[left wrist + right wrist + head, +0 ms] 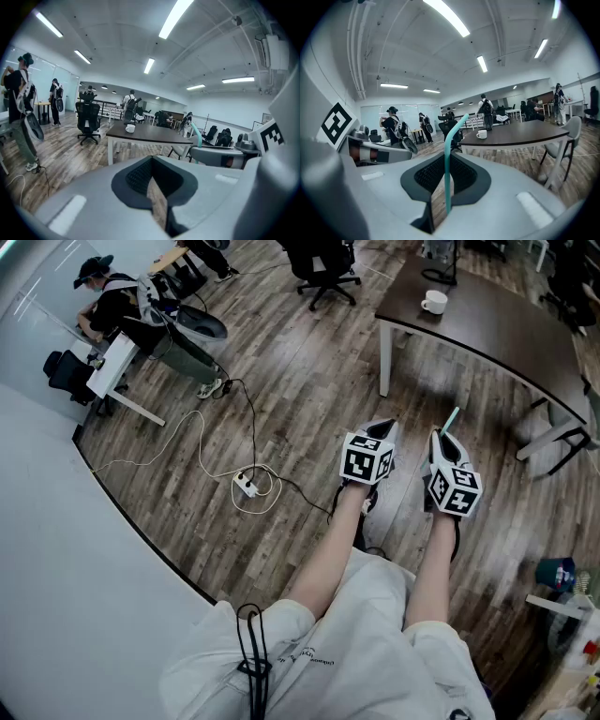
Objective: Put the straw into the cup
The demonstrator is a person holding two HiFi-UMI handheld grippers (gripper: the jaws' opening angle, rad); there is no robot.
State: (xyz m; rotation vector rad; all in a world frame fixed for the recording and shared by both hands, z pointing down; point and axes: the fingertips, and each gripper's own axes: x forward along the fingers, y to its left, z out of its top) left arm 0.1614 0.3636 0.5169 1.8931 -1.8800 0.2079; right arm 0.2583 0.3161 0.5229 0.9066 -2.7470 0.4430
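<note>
Far across the wood-plank floor point(281, 399) stands a dark table point(497, 329). Near it, the left gripper point(385, 426) has its jaws together on nothing, and the right gripper point(440, 436) pinches an upright teal straw point(447, 173), well apart from the white cup point(433, 302) on the table. The head view shows only the straw's tip; the right gripper view shows its bend.

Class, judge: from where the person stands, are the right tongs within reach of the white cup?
Probably not: the right tongs, shut on the teal straw, hang over the wooden floor, well short of the white cup on the dark table. Nothing blocks the way.
</note>
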